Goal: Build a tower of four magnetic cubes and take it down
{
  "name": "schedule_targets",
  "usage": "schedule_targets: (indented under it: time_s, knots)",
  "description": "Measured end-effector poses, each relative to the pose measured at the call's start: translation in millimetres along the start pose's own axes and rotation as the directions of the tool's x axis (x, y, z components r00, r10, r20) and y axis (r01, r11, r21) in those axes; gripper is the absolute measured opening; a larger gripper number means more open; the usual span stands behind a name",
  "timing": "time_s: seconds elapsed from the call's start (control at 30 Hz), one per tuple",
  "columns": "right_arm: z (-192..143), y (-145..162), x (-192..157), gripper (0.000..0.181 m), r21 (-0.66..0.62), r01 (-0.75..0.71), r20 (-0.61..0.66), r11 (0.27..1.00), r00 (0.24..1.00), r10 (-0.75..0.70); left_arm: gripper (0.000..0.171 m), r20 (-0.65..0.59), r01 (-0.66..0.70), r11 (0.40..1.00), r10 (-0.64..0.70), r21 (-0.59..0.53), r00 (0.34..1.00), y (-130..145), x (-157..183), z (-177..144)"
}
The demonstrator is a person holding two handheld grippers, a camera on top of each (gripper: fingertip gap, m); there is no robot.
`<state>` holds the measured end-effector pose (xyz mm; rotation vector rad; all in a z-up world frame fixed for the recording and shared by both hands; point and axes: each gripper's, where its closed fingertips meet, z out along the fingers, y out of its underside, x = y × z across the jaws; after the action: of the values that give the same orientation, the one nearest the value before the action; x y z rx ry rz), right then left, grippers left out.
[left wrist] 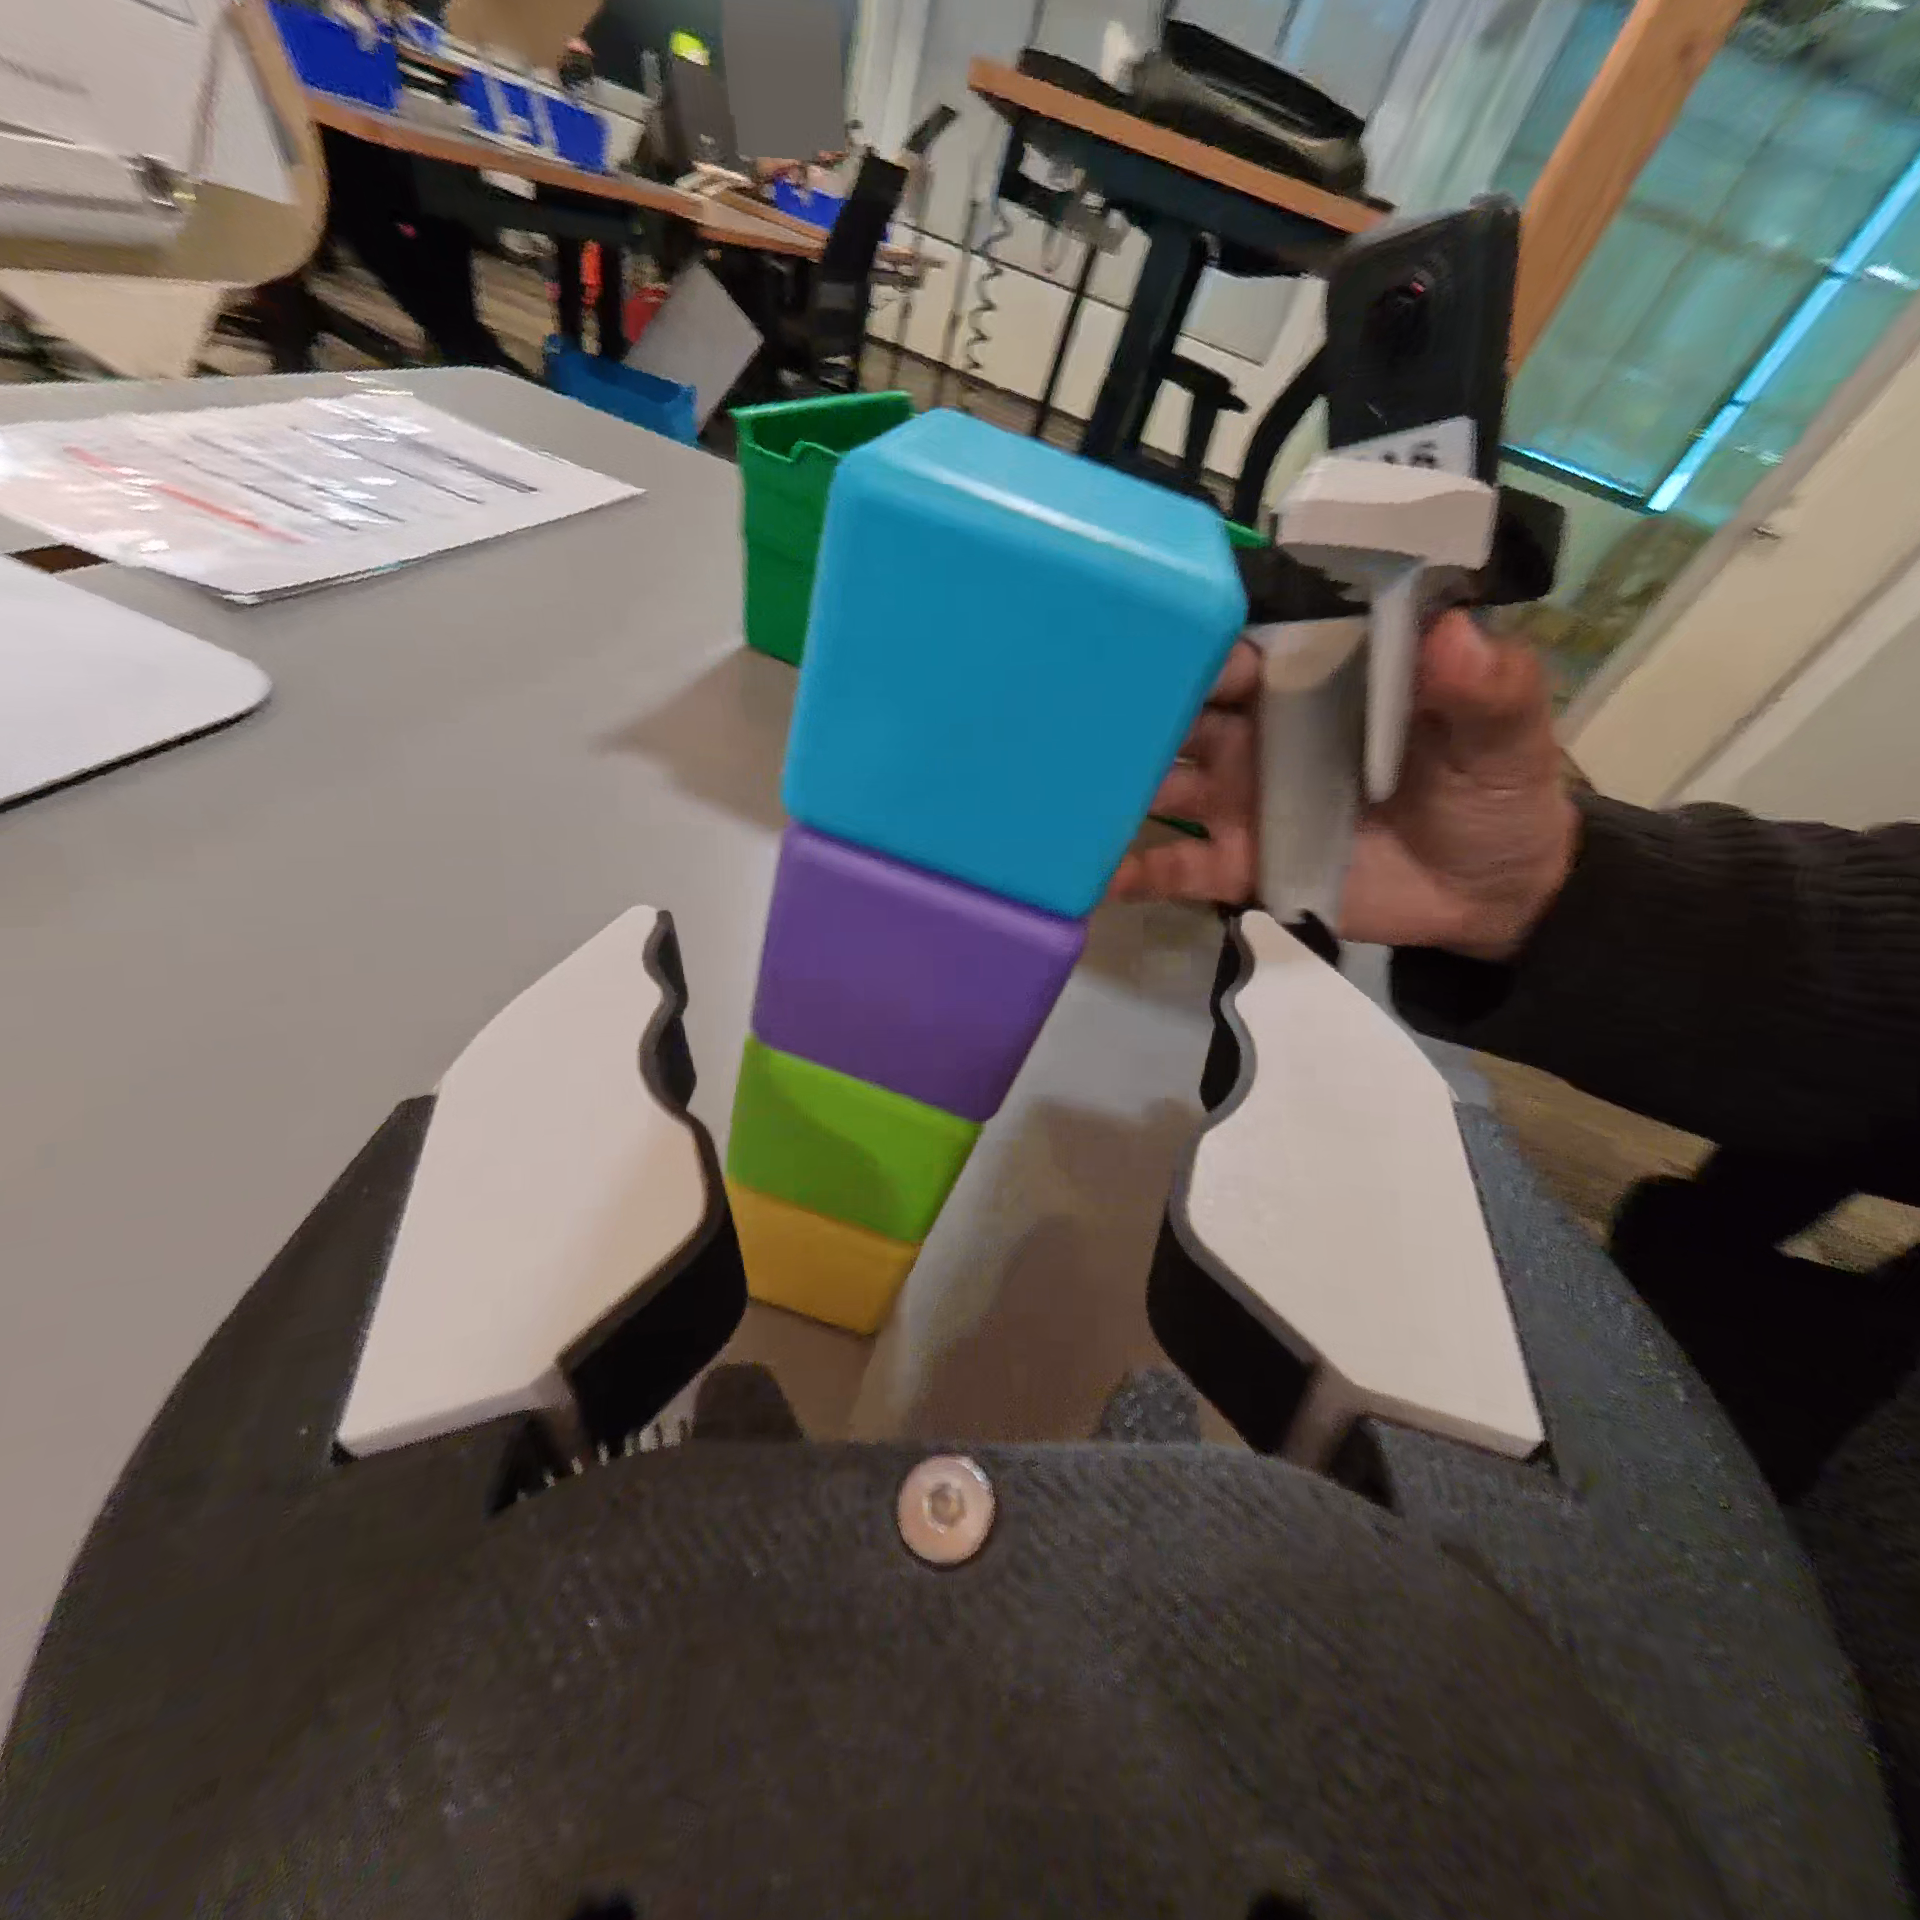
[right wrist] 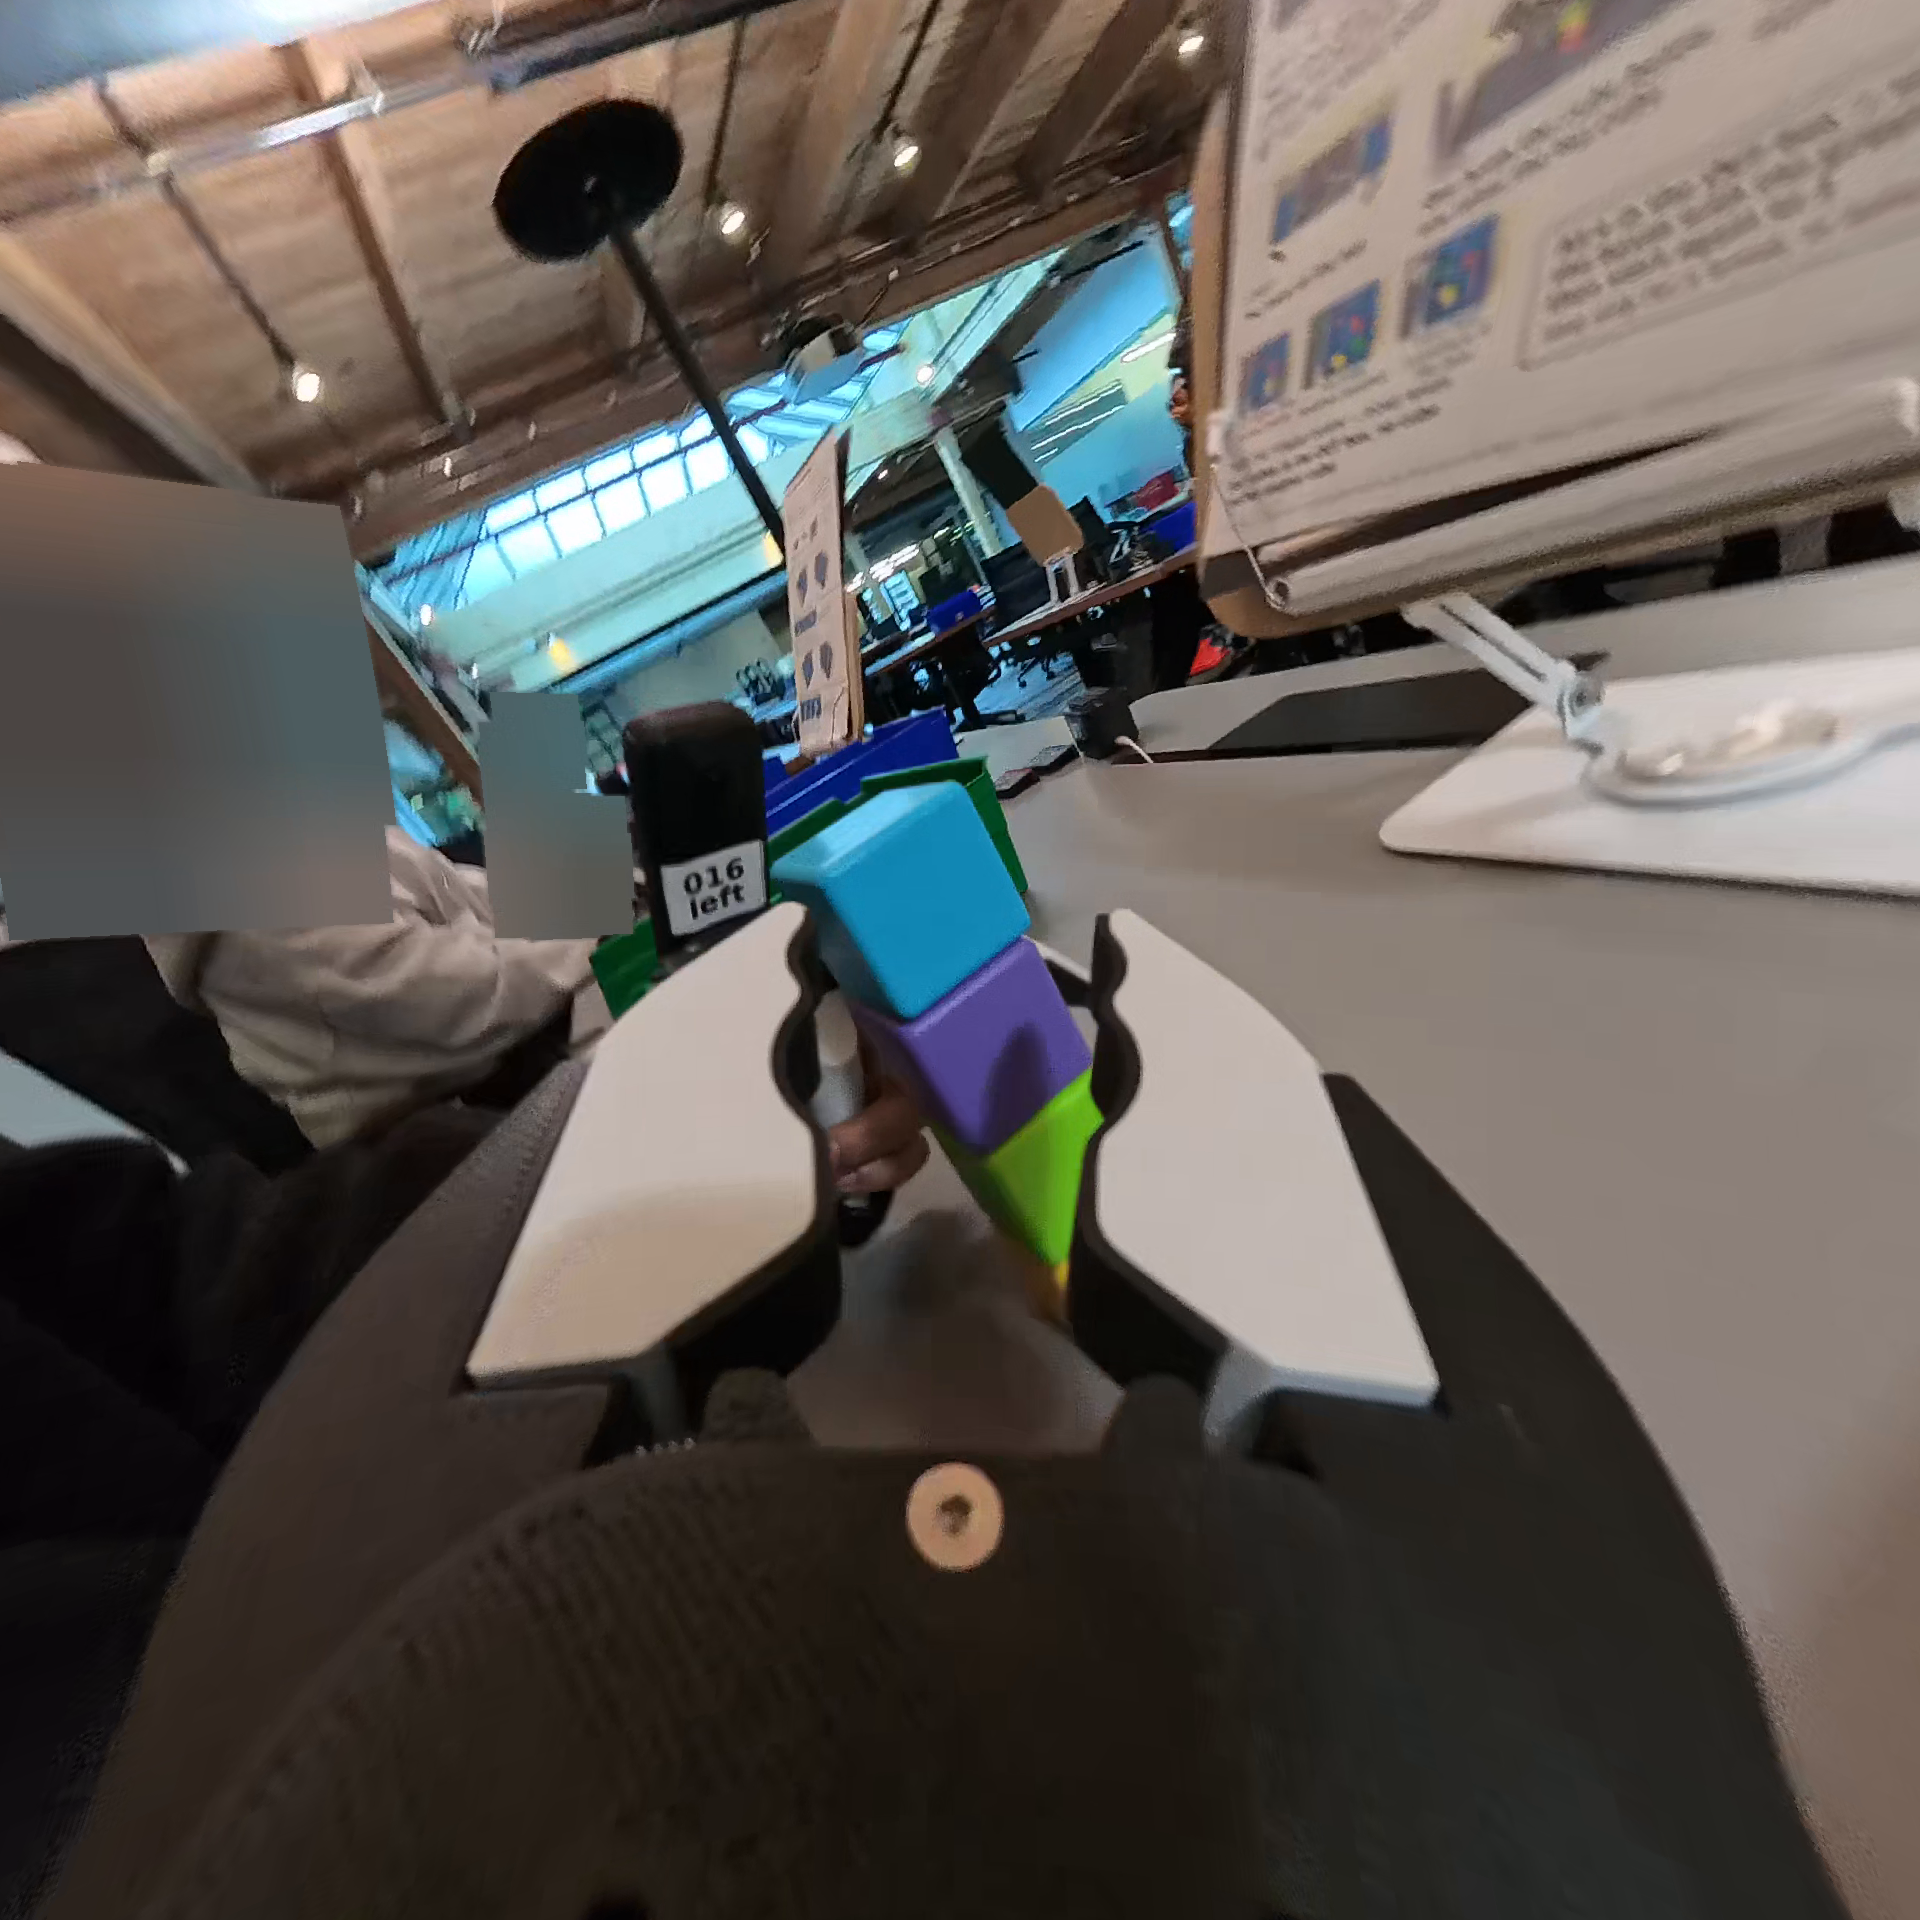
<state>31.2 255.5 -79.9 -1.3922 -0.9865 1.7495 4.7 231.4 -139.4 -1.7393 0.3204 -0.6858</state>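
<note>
Grey table (left wrist: 312, 935): bearing a stack of cubes, yellow (left wrist: 826, 1262), green (left wrist: 852, 1138), purple (left wrist: 920, 971), blue (left wrist: 1013, 665) topmost.
Left gripper (left wrist: 945, 997): fingers standing wide apart, empty, flanking the stack's lower cubes.
Right gripper (right wrist: 951, 997): fingers spread, gripping nothing, framing the stack.
Green bin (left wrist: 790, 499): sitting behind.

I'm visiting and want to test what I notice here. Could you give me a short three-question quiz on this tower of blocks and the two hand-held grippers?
1. True or false: the blue block sits at the top of the tower.
2. Multiple choice: which block rests on the grey table? A. purple block B. yellow block C. lime block
3. Fill in: behind the tower stands a ____ bin.

Key
1. True.
2. B; lime lies on yellow, purple on lime.
3. Green.

Extra note: the left hand-held gripper and the right hand-held gripper both stand open near the tower, gripping nothing.
</note>
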Motion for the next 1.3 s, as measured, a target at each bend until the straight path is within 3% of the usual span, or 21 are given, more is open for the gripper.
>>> schedule_targets:
  time_s: [0.17,0.4,0.7,0.9,1.07,1.3]
  knots:
    - [7.2,1.5,-11.9,0.058,-0.049,0.168,0.097,0.985,0.982,-0.163,0.095,0.047,-0.076,0.996,0.078,-0.04,0.996,-2.0,-4.6,-6.8]
    - [4.5,-2.9,-19.1,0.059,0.003,0.117,0.092,0.993,0.989,-0.117,0.071,0.071,-0.074,0.997,0.076,-0.032,0.995,3.5,-12.5,-18.2]
    - [6.5,13.7,-15.6,0.053,-0.066,0.15,0.032,0.986,0.988,-0.149,0.073,0.004,-0.078,0.995,0.078,-0.055,0.997,6.1,-9.6,-8.3]
    - [1.1,14.6,-15.5,0.056,-0.061,0.087,0.039,0.994,0.996,-0.085,0.071,-0.053,-0.063,0.996,0.06,-0.067,0.997,8.2,-9.0,0.9]
    - [0.3,18.6,-12.7,0.057,-0.079,0.075,0.026,0.994,0.997,-0.074,0.059,-0.098,-0.058,0.996,0.05,-0.073,0.994,8.7,-3.6,5.2]
    - [0.0,20.8,-12.5,0.057,-0.08,0.058,0.018,0.995,0.998,-0.057,0.07,-0.092,-0.07,0.996,0.065,-0.054,0.994,3.9,-1.9,4.6]
